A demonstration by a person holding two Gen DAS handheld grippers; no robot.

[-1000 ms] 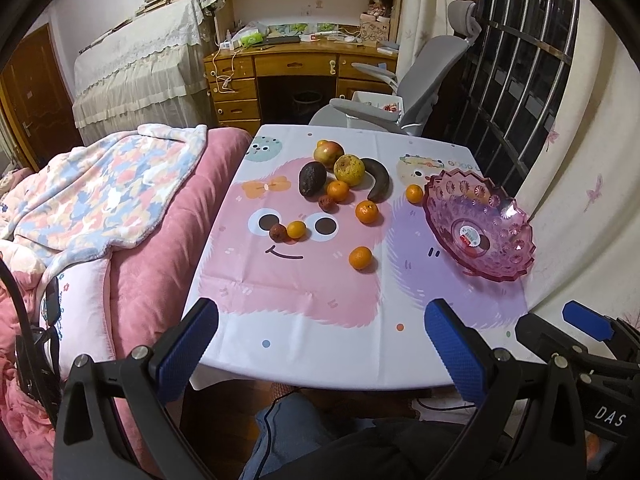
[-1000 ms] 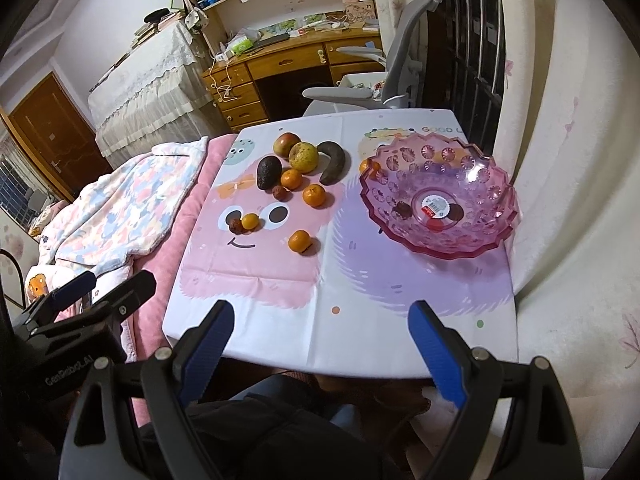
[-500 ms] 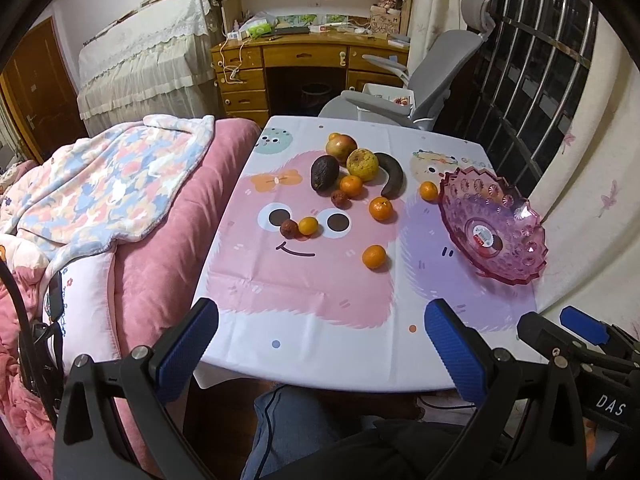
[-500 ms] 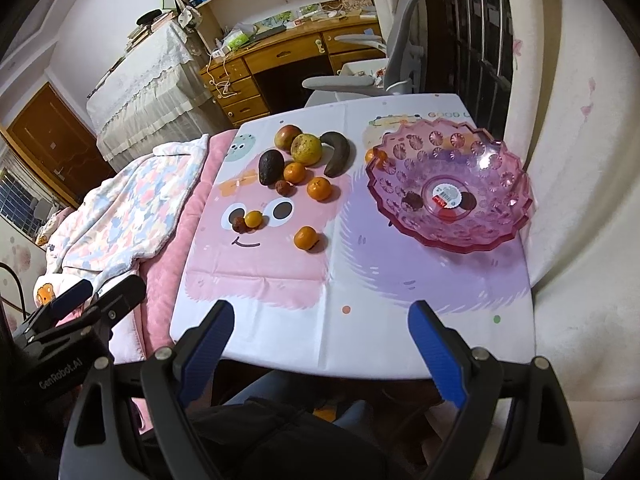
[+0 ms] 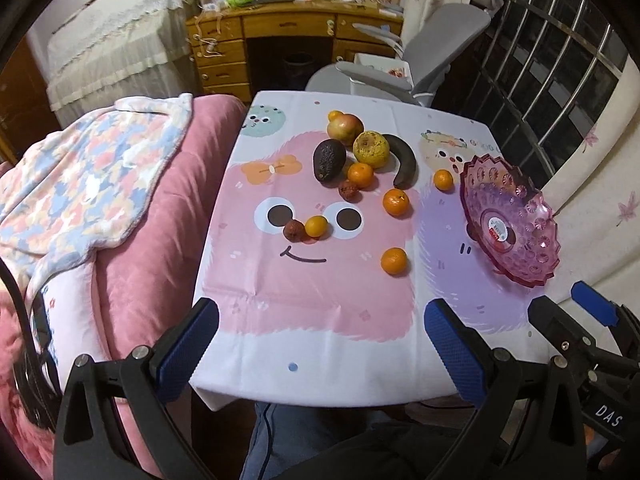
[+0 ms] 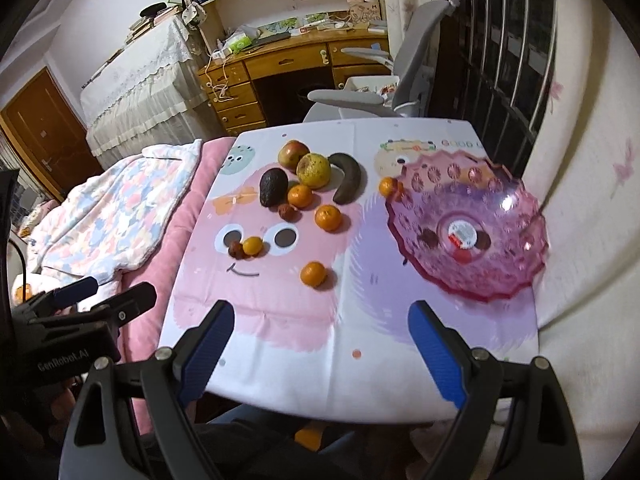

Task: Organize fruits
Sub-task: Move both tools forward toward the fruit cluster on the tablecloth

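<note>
Fruit lies scattered on a small table with a cartoon cloth [image 5: 304,320] [image 6: 304,360]: an apple [image 5: 345,127], a yellowish pear-like fruit [image 5: 371,149], a dark avocado [image 5: 329,159], a blackened banana [image 5: 404,160], several small oranges such as the nearest orange [image 5: 394,261] [image 6: 313,273], and two reddish lychees. An empty pink glass bowl [image 5: 508,220] [image 6: 468,224] stands at the table's right. My left gripper [image 5: 322,344] hangs open above the near edge. My right gripper [image 6: 320,344] is open too, with nothing between its fingers.
A pink sofa with a patterned blanket [image 5: 92,184] borders the table's left side. A grey office chair [image 5: 404,68] and a wooden desk [image 5: 288,36] stand behind the table. A cream cushion [image 6: 580,240] and a barred window are at the right. A person's knees show below the near edge.
Both grippers have moved forward toward the table and tipped down a little; the fruit and bowl now look larger and nearer. Nothing on the table has moved.
</note>
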